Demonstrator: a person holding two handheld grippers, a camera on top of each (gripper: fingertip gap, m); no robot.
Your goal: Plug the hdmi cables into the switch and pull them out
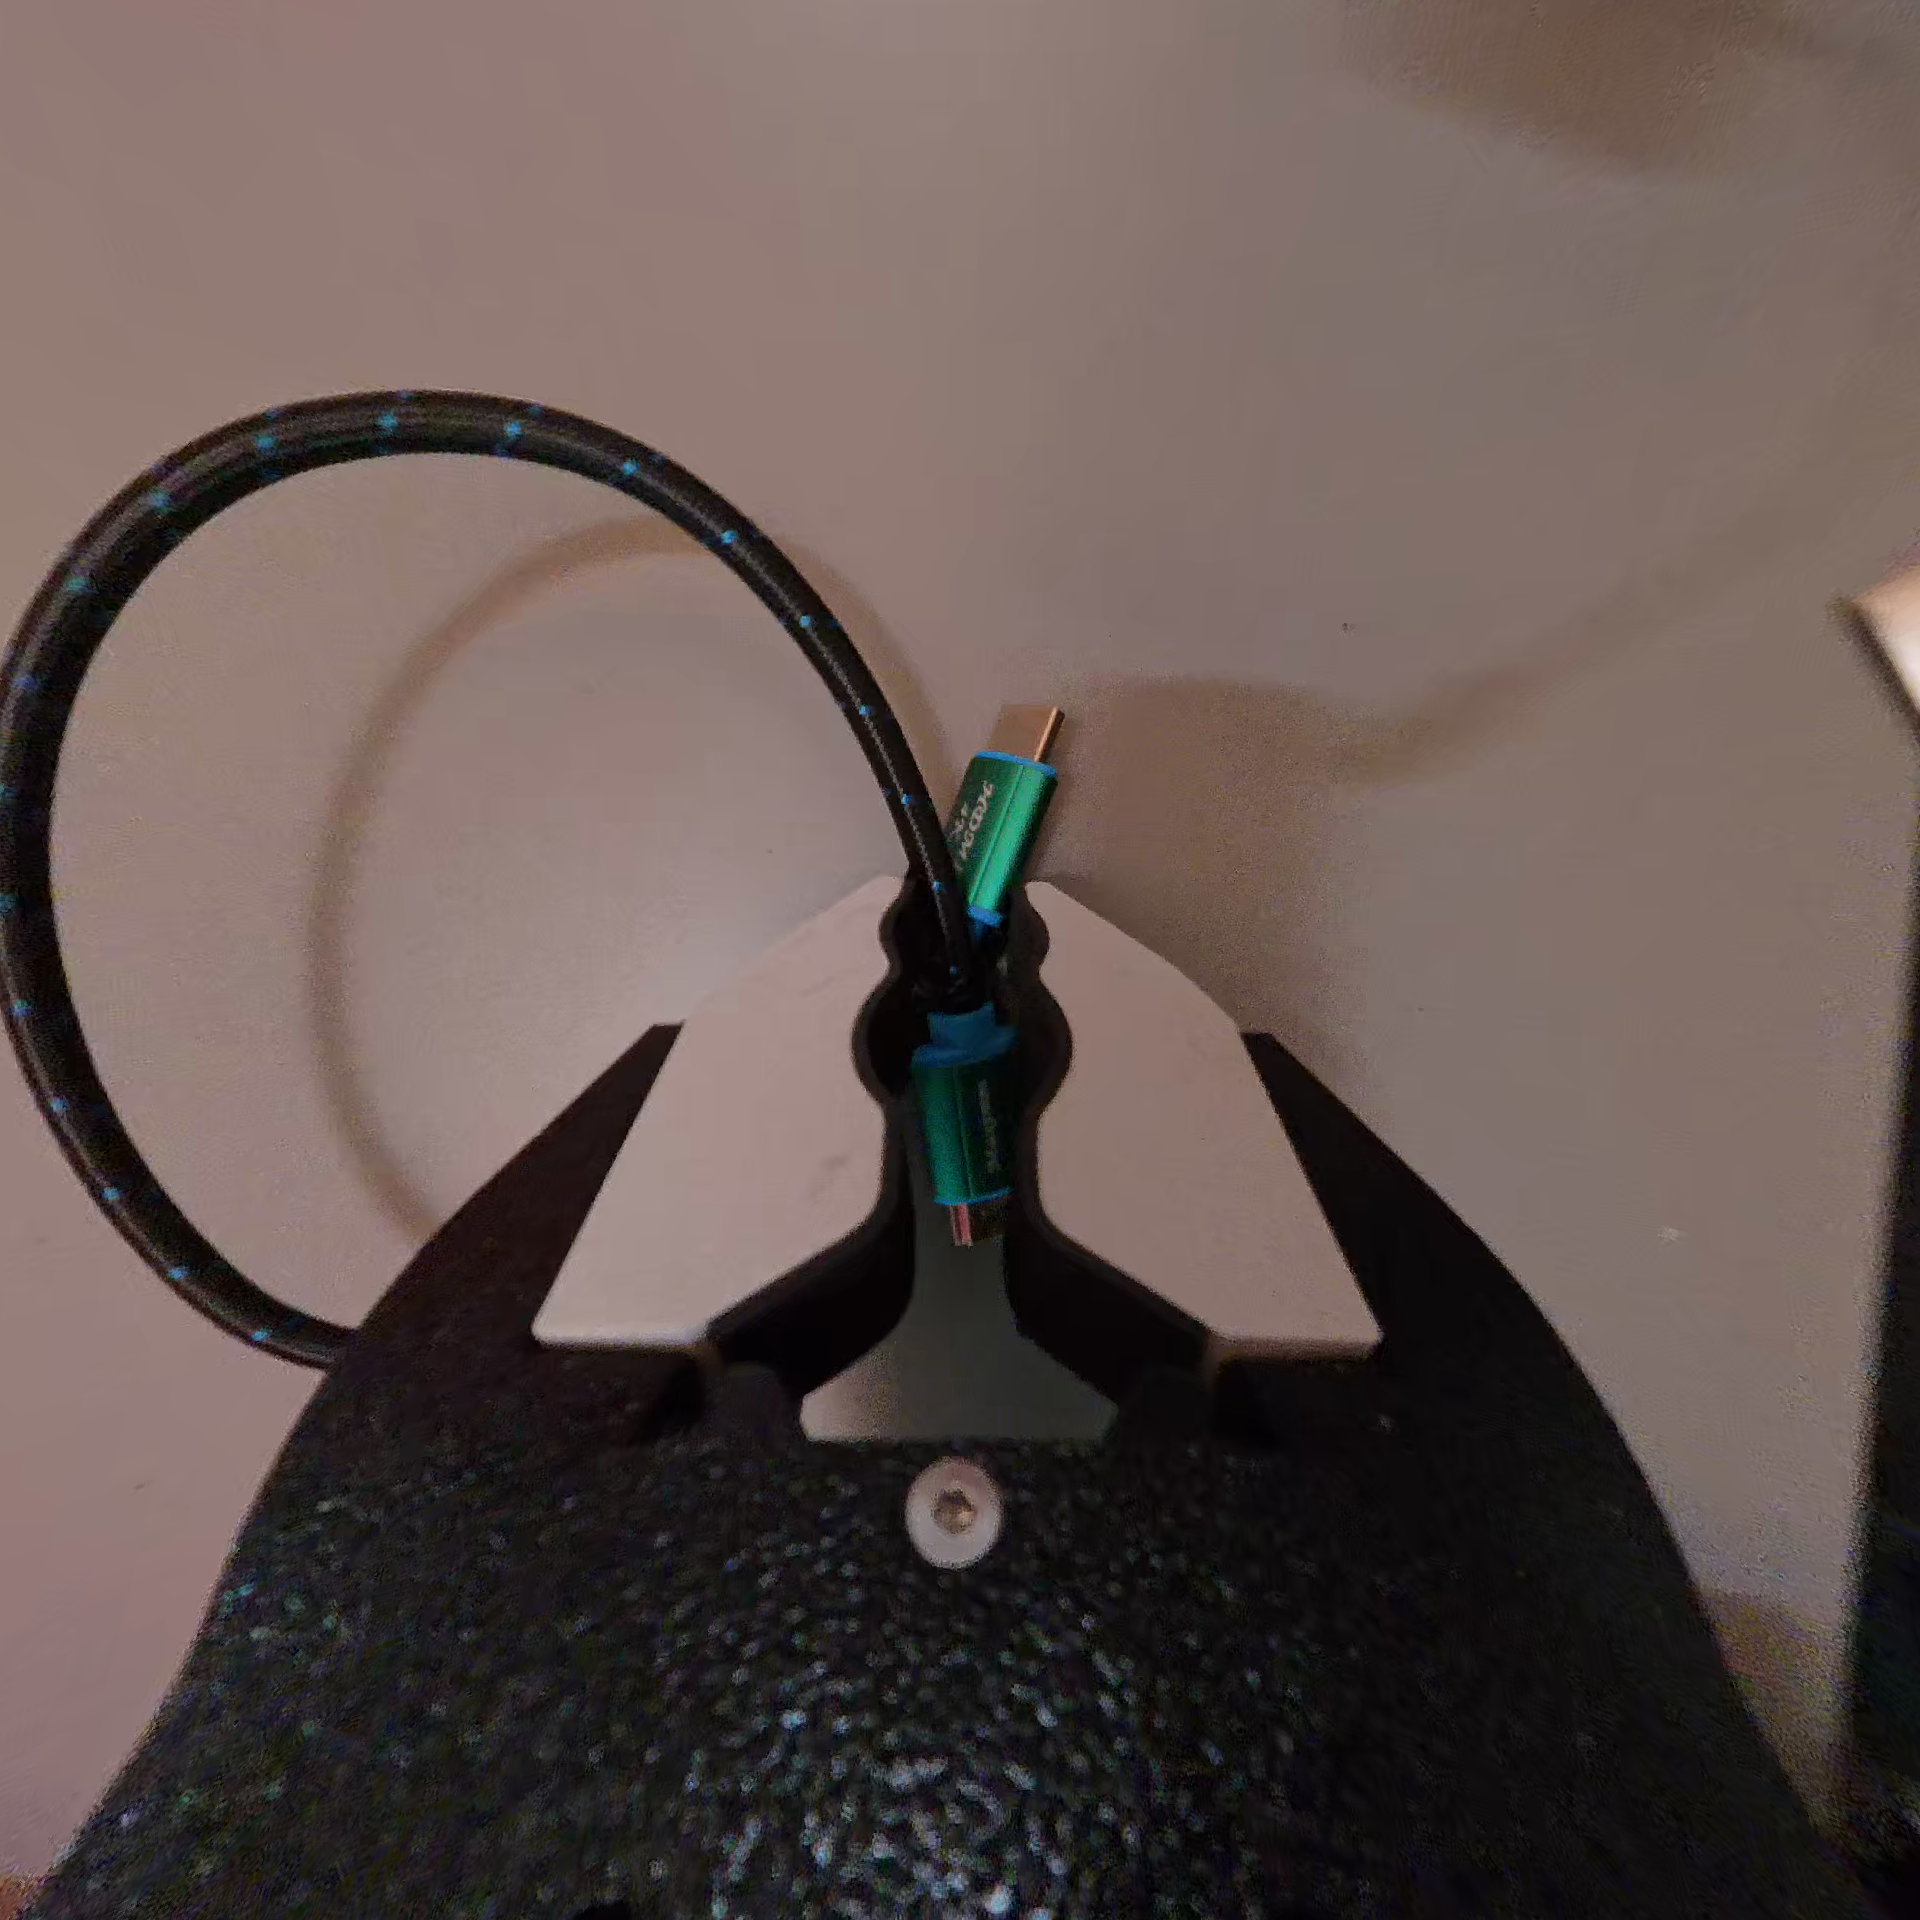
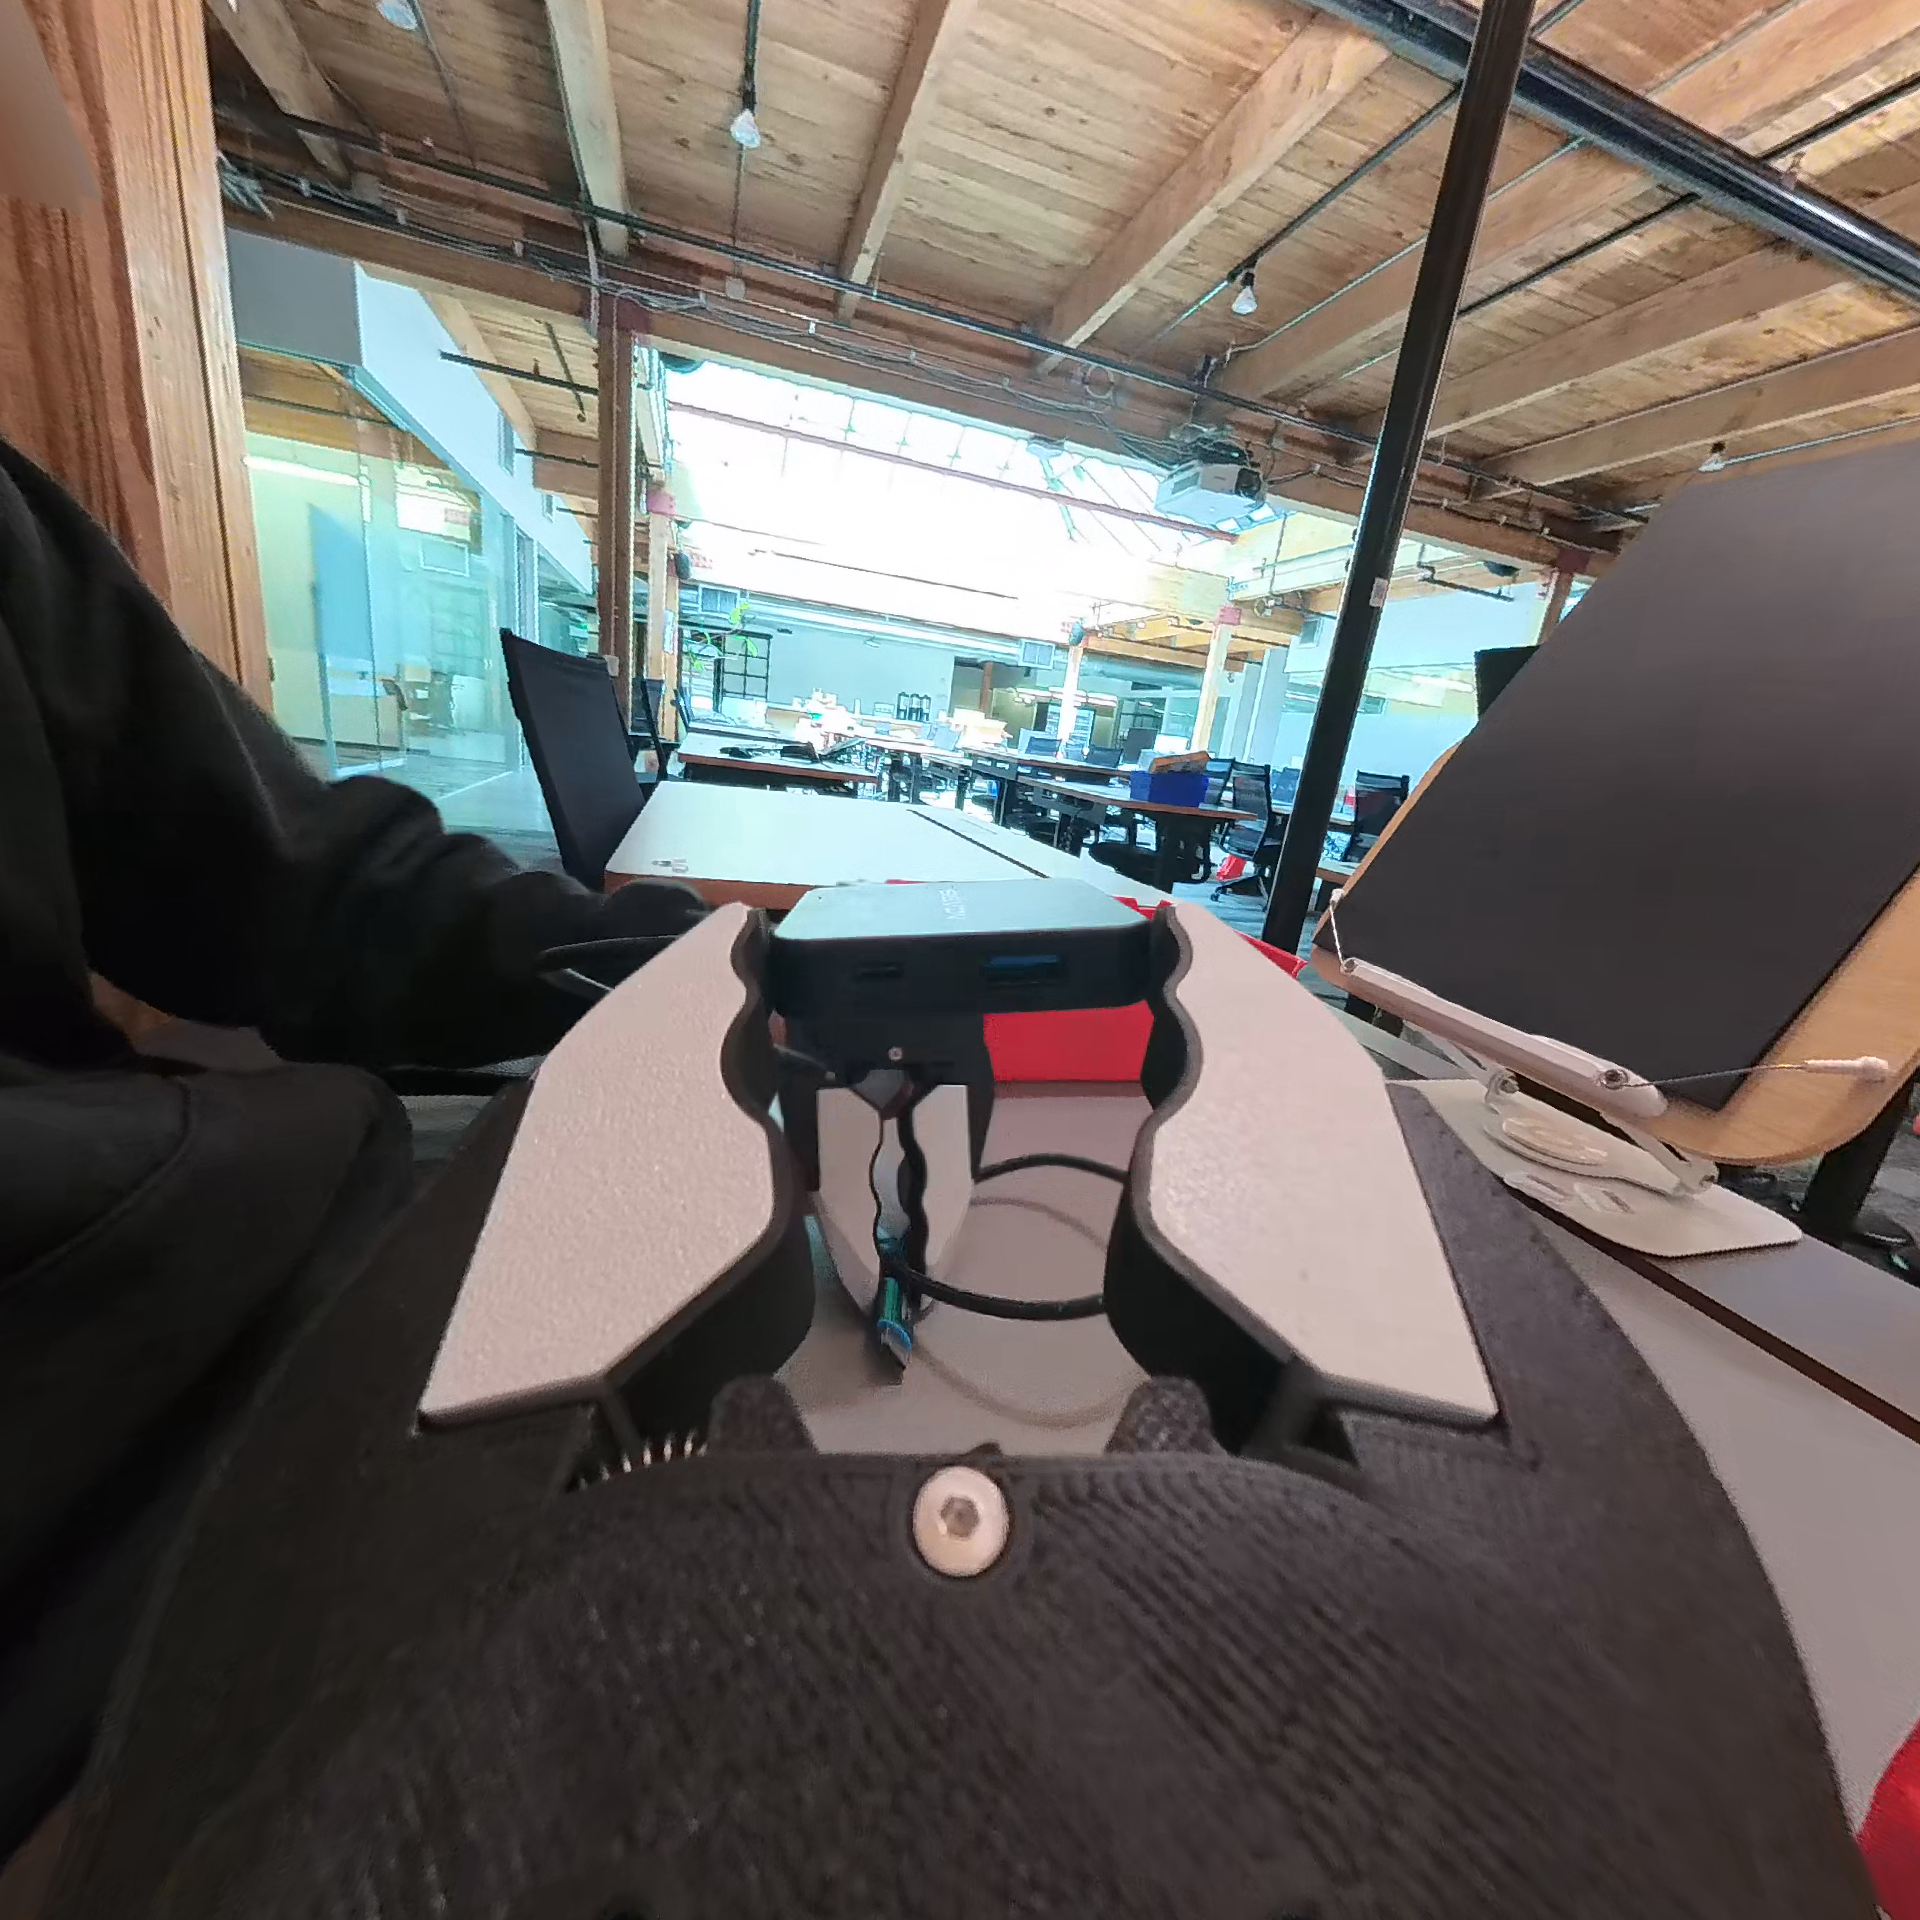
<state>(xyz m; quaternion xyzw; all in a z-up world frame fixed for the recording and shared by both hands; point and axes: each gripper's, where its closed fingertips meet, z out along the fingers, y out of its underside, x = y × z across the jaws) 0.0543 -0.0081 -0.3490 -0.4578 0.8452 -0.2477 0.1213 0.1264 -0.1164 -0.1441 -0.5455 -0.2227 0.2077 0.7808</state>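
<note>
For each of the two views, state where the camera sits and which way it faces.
Left wrist view: sits behind the left gripper, looking down at a pale tabletop; its own fingers pinch a looped braided cable with green plugs.
Right wrist view: sits behind the right gripper, facing level across an open office; its fingers clamp a black switch. A person's dark sleeve shows.
Shared: the cable, visible below the switch.

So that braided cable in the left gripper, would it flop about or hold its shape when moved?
Probably springy rather than floppy: the braided cable holds a smooth raised loop above the table. Likely light, since the left gripper carries it pinched near both green plugs. The free loop may swing or twist the plugs.
</note>
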